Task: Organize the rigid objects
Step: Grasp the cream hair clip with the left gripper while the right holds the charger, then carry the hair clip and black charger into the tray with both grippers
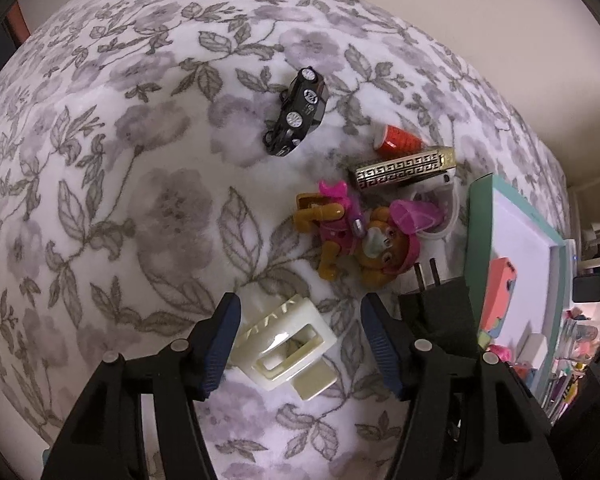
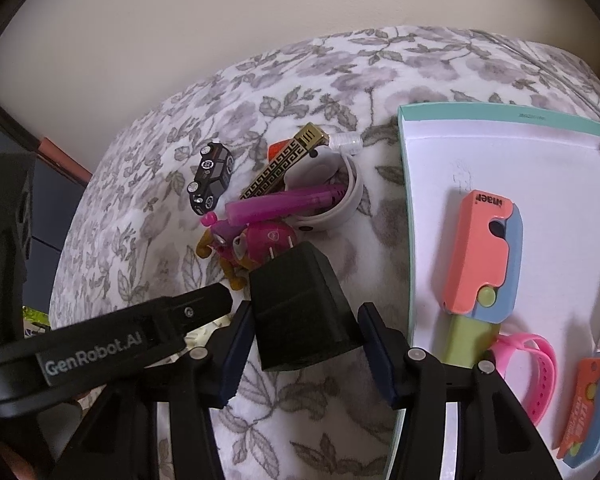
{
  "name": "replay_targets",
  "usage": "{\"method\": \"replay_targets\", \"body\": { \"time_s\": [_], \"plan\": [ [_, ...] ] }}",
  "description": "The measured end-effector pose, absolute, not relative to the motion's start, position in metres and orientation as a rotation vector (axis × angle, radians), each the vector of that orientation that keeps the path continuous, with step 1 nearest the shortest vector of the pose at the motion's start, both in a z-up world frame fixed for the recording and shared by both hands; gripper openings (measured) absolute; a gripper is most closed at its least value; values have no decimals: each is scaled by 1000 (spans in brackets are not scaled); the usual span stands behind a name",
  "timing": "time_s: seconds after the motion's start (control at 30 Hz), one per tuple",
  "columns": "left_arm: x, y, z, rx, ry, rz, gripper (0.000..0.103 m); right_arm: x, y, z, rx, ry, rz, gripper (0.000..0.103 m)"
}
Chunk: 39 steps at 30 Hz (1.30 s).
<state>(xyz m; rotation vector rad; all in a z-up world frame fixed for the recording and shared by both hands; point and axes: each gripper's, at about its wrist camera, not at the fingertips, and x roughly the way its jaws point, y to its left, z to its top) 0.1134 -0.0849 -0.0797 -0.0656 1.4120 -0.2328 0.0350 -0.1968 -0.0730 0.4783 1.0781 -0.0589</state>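
**Clip and plug: both hard, light**

Left tongs [image 1: 300, 340] half open around clip [image 1: 286, 344] on bed [image 1: 140, 200], not pressing. Probably brittle: grip the solid sides. Right tongs [image 2: 304, 356] straddling plug [image 2: 300, 304], beside box [image 2: 410, 220]; contact unclear. Take flat flanks.

"GenRobot.AI" stands in white letters on the black gripper arm [image 2: 96, 354]. The coral-and-blue toy [image 2: 485, 256] in the box carries "inaer", seen upside down.

My count of the pieces

I see one toy car [image 1: 298, 112], one pup figure [image 1: 356, 236], one hair clip [image 1: 288, 348], one black plug [image 2: 300, 308], and two folding toy knives [image 2: 482, 256] in one box [image 2: 404, 184].
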Motion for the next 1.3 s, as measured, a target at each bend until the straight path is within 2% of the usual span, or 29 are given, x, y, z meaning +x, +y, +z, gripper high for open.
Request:
{"method": "replay_targets", "body": {
  "time_s": [0.17,0.67,1.3],
  "plan": [
    [111,-82,-87,-64,1445,-209,64,31,-194,-73,452,1096,-62,51],
    [105,-67,-97,-117,1485,-172,60,29,-193,-77,451,1109,-45,50],
    [106,-45,-38,-160,1370,-216,60,23,-204,-48,466,1043,-39,46]
  ]
}}
